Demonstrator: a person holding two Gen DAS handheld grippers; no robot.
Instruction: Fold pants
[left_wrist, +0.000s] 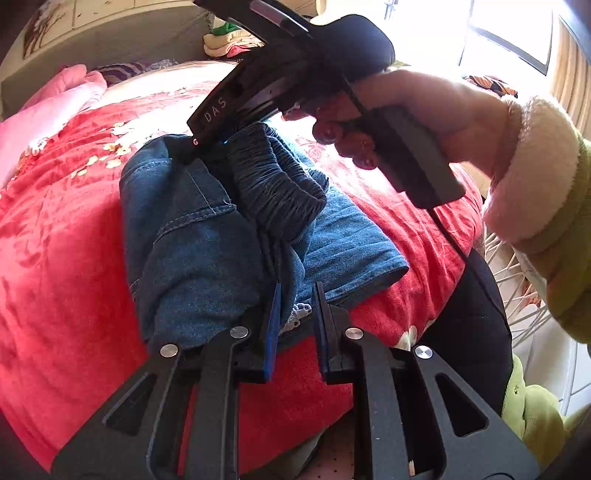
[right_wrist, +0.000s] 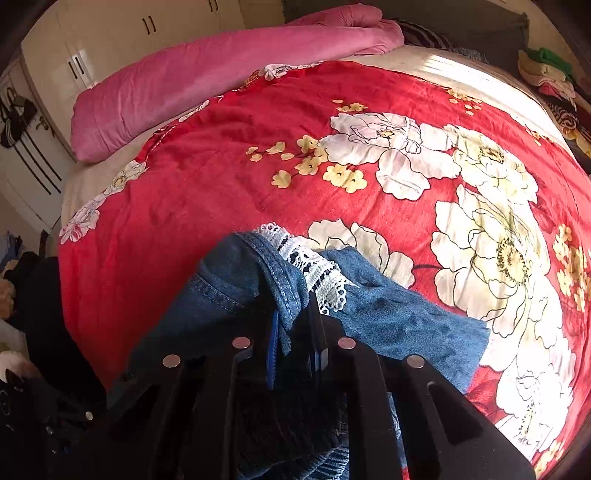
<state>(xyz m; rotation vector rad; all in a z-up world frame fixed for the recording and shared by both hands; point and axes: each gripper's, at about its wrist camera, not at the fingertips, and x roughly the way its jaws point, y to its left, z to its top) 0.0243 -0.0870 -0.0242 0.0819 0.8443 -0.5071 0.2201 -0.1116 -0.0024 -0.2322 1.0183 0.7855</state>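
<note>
Blue denim pants (left_wrist: 207, 236) with a dark elastic waistband (left_wrist: 273, 184) and white lace trim (right_wrist: 314, 266) lie bunched on the red floral blanket (left_wrist: 55, 258). My left gripper (left_wrist: 295, 295) stands at the near edge of the pants, jaws slightly apart with denim and lace between them. My right gripper (right_wrist: 293, 317) is shut on a fold of the denim near the lace; it also shows in the left wrist view (left_wrist: 207, 144), coming down onto the far end of the pants, held by a hand in a fleece cuff.
A pink quilt (right_wrist: 221, 74) lies rolled along the far side of the bed. A pile of clothes (right_wrist: 546, 77) sits at the headboard corner. Wardrobes (right_wrist: 92, 48) stand beyond the bed. A green plush toy (left_wrist: 532, 413) and a white wire rack (left_wrist: 524, 295) are beside the bed.
</note>
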